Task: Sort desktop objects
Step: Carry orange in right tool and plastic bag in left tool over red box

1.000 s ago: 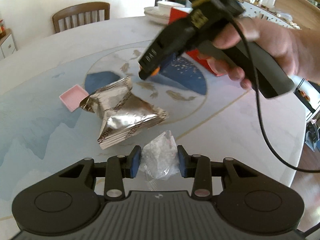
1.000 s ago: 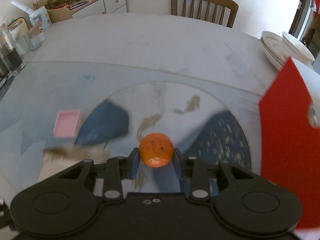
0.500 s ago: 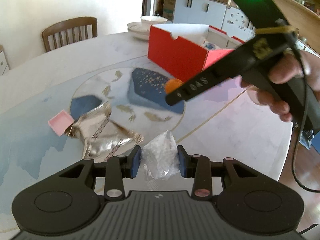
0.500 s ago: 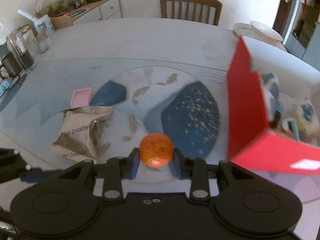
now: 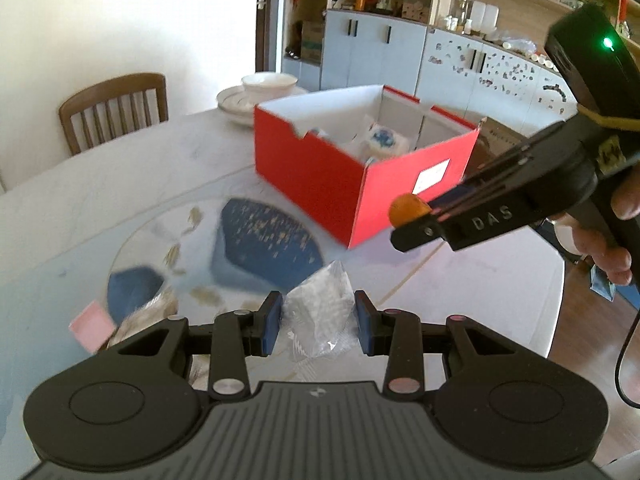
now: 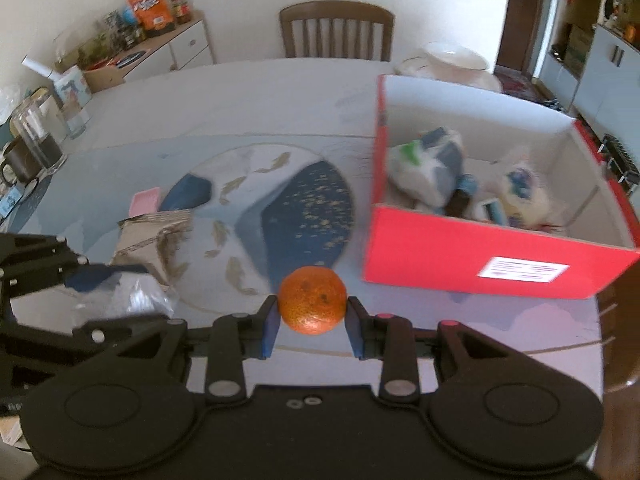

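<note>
Both tilted down, right gripper [image 6: 312,326] pinching tangerine [image 6: 312,300].

Wooden chair [image 6: 335,30], white walls [image 5: 140,20]

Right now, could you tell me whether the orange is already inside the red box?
No, the orange sits between the right gripper's fingers, outside the red box.

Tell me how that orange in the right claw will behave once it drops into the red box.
The orange is round, so it will probably roll until the bags in the red box stop it. Its rind looks firm and the right claw leaves no visible dent, so a short drop likely won't harm it.
</note>
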### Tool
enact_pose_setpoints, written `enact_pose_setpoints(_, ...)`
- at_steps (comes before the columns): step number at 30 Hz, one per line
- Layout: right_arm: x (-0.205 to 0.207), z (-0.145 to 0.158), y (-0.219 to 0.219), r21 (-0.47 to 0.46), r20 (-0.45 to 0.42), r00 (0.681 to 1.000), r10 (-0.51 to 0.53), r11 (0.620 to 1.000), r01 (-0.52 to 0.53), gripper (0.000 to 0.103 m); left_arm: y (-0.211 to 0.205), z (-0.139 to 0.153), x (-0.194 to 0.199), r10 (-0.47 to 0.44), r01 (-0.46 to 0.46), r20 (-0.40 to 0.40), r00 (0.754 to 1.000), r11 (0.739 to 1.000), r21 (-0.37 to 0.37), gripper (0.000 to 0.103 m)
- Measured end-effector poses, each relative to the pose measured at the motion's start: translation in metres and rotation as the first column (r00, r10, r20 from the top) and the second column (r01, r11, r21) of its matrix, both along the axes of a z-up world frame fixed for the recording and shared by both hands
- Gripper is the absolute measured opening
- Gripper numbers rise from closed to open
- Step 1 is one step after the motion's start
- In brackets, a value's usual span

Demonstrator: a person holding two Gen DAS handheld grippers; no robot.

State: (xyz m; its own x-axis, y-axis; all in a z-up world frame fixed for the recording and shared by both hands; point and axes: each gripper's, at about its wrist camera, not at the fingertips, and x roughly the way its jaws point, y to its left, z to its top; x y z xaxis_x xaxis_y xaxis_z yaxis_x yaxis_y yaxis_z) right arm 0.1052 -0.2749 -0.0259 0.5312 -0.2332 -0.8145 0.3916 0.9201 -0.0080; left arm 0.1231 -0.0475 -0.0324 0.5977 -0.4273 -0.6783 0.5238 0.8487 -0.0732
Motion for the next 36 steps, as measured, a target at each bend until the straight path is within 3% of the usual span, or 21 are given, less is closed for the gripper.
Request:
enact_pose_setpoints(24, -0.038, 0.043, -0.130, -0.055, 0.049, 0.998, -0.026, 0.998, 0.028, 0.034, -0.130, 0.040, 0.094, -0.042, 0.041, 0.084, 0.996, 0.999, 0.014, 0.037)
enact_pose_setpoints(36, -0.017, 0.031, -0.186, -0.046, 0.004, 0.999, -0.037, 0.998, 0.037, 0.034, -0.185, 0.015, 0.169, -0.040, 0.043, -0.042, 0.998, 0.997, 0.064, 0.037)
